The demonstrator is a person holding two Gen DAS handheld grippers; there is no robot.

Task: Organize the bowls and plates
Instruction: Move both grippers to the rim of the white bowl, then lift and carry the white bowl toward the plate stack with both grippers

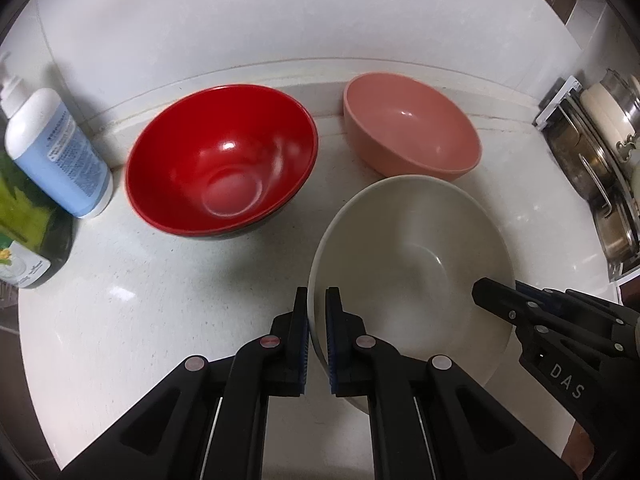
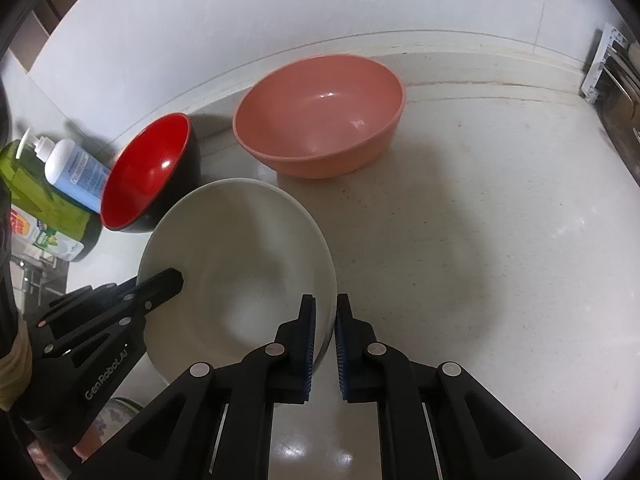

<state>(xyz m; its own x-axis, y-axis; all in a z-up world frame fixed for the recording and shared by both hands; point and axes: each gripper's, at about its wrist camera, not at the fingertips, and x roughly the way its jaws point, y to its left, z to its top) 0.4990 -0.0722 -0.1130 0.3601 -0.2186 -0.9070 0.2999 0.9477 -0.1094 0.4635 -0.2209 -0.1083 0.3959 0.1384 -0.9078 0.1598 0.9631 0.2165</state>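
Two grippers pinch opposite rim sections of the white bowl (image 1: pixel 412 264): the left gripper (image 1: pixel 317 332) and the right gripper (image 2: pixel 324 344), each clamped across the wall. The bowl sits nearer than the red bowl (image 1: pixel 222 160) and pink bowl (image 1: pixel 412 128). Judged step: grasp made; next, a level joint lift for stacking. Legible: "DAS", "GenRobot.AI".

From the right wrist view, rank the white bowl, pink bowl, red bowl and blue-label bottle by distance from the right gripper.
1. White bowl: its rim is clamped in the right gripper.
2. Pink bowl: ahead, by the wall.
3. Red bowl: far left; too close to the pink bowl to call firmly.
4. Bottle: leftmost, behind the red bowl.
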